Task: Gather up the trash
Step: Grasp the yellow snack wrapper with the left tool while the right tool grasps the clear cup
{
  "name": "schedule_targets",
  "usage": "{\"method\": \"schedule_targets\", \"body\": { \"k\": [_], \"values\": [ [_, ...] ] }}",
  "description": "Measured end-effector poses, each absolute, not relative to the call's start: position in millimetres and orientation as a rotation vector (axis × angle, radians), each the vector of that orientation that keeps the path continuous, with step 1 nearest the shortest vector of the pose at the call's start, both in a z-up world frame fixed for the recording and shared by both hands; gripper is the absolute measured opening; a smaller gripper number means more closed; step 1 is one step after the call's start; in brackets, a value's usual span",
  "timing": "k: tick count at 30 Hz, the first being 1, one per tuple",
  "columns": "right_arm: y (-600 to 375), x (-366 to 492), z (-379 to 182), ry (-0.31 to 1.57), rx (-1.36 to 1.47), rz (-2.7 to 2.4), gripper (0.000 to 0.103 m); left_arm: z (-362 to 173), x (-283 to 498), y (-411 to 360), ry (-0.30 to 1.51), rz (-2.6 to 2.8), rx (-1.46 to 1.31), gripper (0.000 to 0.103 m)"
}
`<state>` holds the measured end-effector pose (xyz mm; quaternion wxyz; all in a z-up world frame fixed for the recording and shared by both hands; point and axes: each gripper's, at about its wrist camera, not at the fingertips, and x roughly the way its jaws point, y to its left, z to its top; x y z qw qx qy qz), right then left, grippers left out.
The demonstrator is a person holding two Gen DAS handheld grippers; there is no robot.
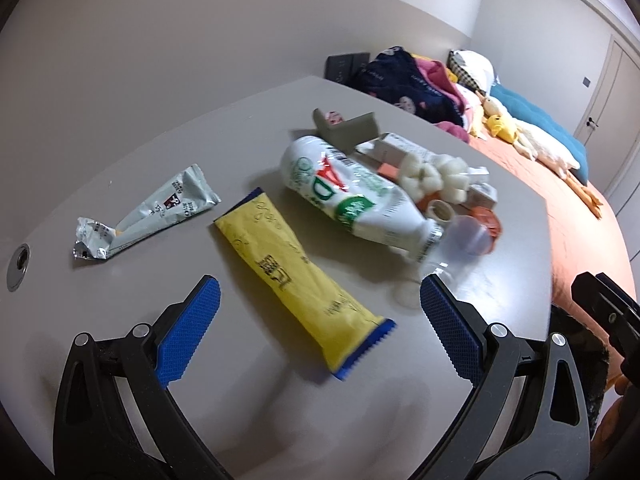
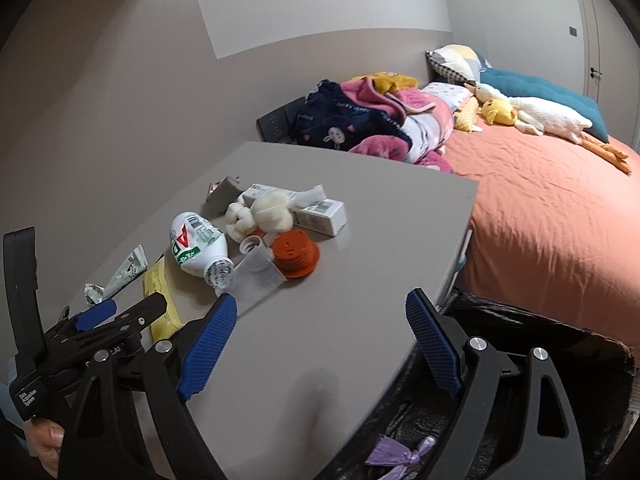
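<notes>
A yellow wrapper (image 1: pixel 298 276) lies on the grey table (image 1: pixel 160 168) between the blue pads of my open, empty left gripper (image 1: pixel 320 312), just above it. A silver sachet (image 1: pixel 148 212) lies to the left. A white AD bottle (image 1: pixel 352 192) lies on its side beside white foam pieces (image 1: pixel 434 176), small boxes (image 1: pixel 400 146) and an orange disc (image 2: pixel 295 254). My right gripper (image 2: pixel 320 322) is open and empty over the bare near corner of the table (image 2: pixel 340 340). The yellow wrapper (image 2: pixel 160 300) is partly hidden behind the left gripper there.
A black trash bag (image 2: pixel 520 340) hangs off the table's right edge, with a purple tie (image 2: pixel 404 454) inside. A bed with an orange sheet (image 2: pixel 540 208), blankets and plush toys lies beyond. A round hole (image 1: pixel 19 260) sits in the table at far left.
</notes>
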<state>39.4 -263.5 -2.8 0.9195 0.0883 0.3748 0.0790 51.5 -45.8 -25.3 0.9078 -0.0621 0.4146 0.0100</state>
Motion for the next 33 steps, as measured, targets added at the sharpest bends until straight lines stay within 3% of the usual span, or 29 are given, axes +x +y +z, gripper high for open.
{"method": "schedule_targets", "body": {
  "k": [19,33],
  "values": [
    [-225,87,-35,0.879,0.284,0.195,0.085,-55,89,-26,0.979,0.089,-0.088,0.056],
    [-207,112,-53,0.924,0.31,0.141,0.064,-57,87,-19,0.956,0.104,-0.055,0.054]
  ]
}}
